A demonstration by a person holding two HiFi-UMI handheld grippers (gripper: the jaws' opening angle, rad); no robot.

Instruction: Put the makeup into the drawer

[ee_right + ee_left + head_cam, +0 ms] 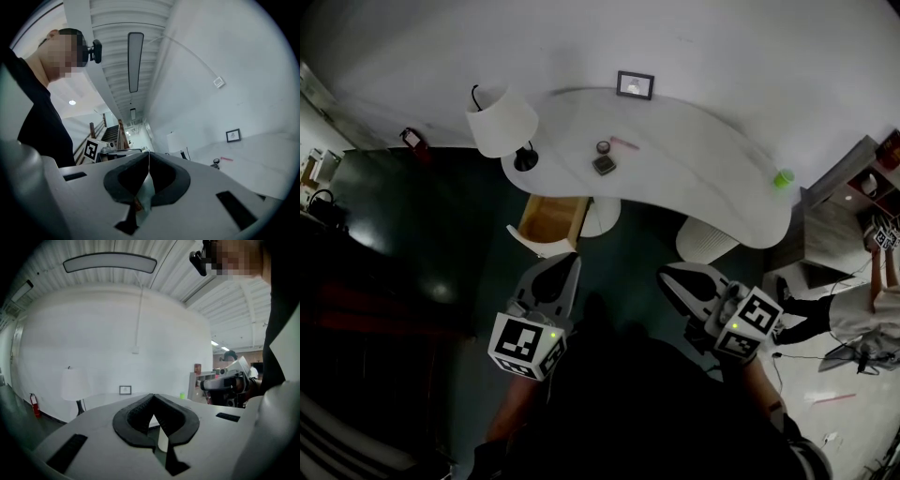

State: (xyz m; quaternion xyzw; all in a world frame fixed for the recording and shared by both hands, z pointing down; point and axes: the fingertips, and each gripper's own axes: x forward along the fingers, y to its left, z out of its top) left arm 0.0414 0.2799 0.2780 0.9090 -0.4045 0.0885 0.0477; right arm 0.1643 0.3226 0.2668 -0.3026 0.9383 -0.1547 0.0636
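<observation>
On the white curved table (694, 169) lie the makeup items: a small round jar (603, 147), a dark square compact (604, 166) and a thin pink stick (624, 143). Below the table's front edge a wooden drawer (553, 220) stands pulled out. My left gripper (565, 264) is shut and empty, just short of the drawer. My right gripper (668, 277) is also shut and empty, off to the drawer's right. The right gripper view shows its jaws (149, 153) closed, with the jar (215, 161) and pink stick (227, 159) far off. In the left gripper view the jaws (153, 396) meet.
A white lamp (501, 119) stands at the table's left end, a framed picture (635, 85) at the back, a green cup (783, 178) at the right end. White round legs (707, 241) carry the table. Another person (862, 309) with grippers is at the far right.
</observation>
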